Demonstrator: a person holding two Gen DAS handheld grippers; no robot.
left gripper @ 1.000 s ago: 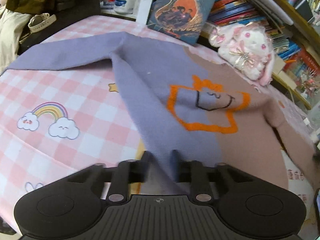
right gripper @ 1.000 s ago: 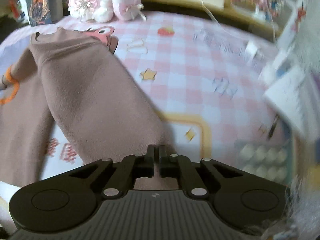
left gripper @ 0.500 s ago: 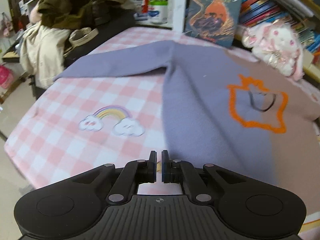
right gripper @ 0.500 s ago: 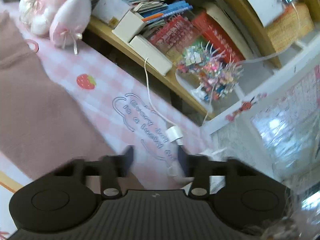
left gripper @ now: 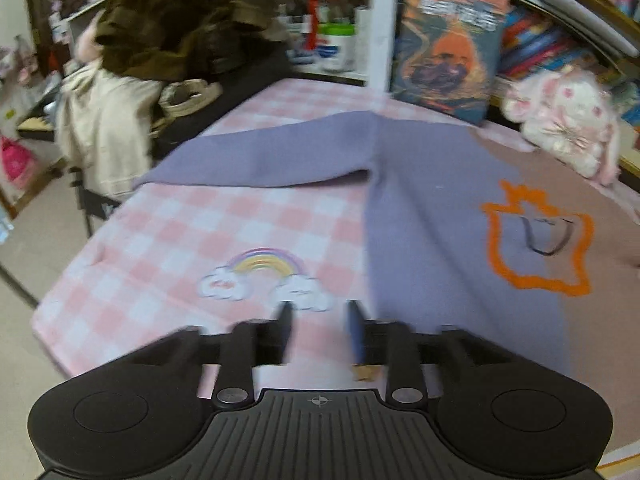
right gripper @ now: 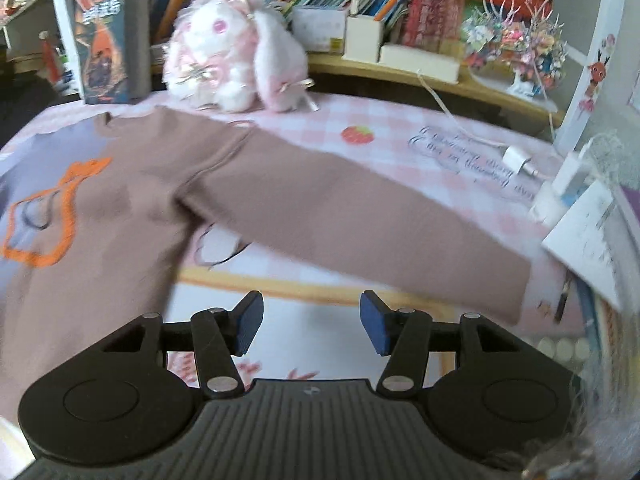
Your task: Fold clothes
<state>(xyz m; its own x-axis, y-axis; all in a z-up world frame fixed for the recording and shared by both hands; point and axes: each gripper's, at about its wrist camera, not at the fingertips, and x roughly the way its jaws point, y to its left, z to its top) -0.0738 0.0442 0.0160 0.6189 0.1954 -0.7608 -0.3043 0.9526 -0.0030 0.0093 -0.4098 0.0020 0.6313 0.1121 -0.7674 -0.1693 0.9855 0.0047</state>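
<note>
A two-tone sweater lies flat on the pink checked tablecloth (left gripper: pixel 224 224). Its purple half (left gripper: pixel 432 216) with an orange outline print (left gripper: pixel 536 240) fills the right of the left wrist view, and its purple sleeve (left gripper: pixel 256 160) stretches out to the left. The brown half (right gripper: pixel 132 192) and its long brown sleeve (right gripper: pixel 360 216) spread across the right wrist view. My left gripper (left gripper: pixel 320 324) is open above the cloth just left of the sweater's hem, holding nothing. Open too, my right gripper (right gripper: pixel 310 322) hovers in front of the brown sleeve, apart from it.
A plush rabbit (right gripper: pixel 236 60) and a standing book (right gripper: pixel 104 48) sit at the table's back edge under bookshelves. A charger and cable (right gripper: pixel 516 158) and white papers (right gripper: pixel 588 236) lie at the right. A chair piled with clothes (left gripper: pixel 132 80) stands left of the table.
Both grippers have let go of the sweater and opened. The left one shifted left off the hem; the right swung back to face the table, with the brown sleeve now stretched out flat.
</note>
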